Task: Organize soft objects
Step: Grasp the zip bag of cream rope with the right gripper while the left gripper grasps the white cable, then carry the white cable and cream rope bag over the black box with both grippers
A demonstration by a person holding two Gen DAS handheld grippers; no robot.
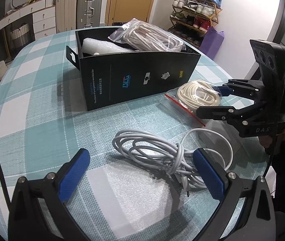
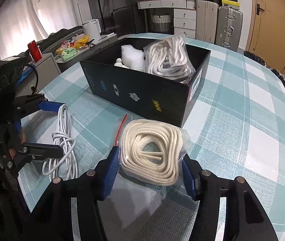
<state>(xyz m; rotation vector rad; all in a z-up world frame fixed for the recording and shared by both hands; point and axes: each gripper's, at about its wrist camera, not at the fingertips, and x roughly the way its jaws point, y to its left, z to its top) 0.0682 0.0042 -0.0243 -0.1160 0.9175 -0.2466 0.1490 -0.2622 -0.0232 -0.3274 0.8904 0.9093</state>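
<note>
- Two wrist views; first the left one. The black cardboard box [image 1: 134, 78] stands open on the teal-and-white checked tablecloth [image 1: 32, 120]; its long side reads "The choice of pro gamers worldwide", with a blue logo, a white badge and a yellow mark, all too small to read.
- Inside the box lie a white foam wrap [image 1: 100, 47] and a clear bag of white rope [image 1: 148, 36] that rises over the far rim.
- The left gripper [image 1: 141, 172] stands wide open, holding nothing; its right pad touches the grey-white coiled cable [image 1: 162, 154] lying between the fingers, on bare cloth.
- The right gripper's [image 1: 208, 102] body bears the letters "DAS".
- Right wrist view: the right gripper [image 2: 150, 170] is partly closed, its blue pads [image 2: 112, 172] pressing both sides of the zip bag of cream rope [image 2: 152, 150], red seal strip toward the box.
- That bag sits just before the box's near corner; open cloth spreads to its right as far as the rounded table edge.
- The left gripper [image 2: 60, 128] straddles the cable at far left.
</note>
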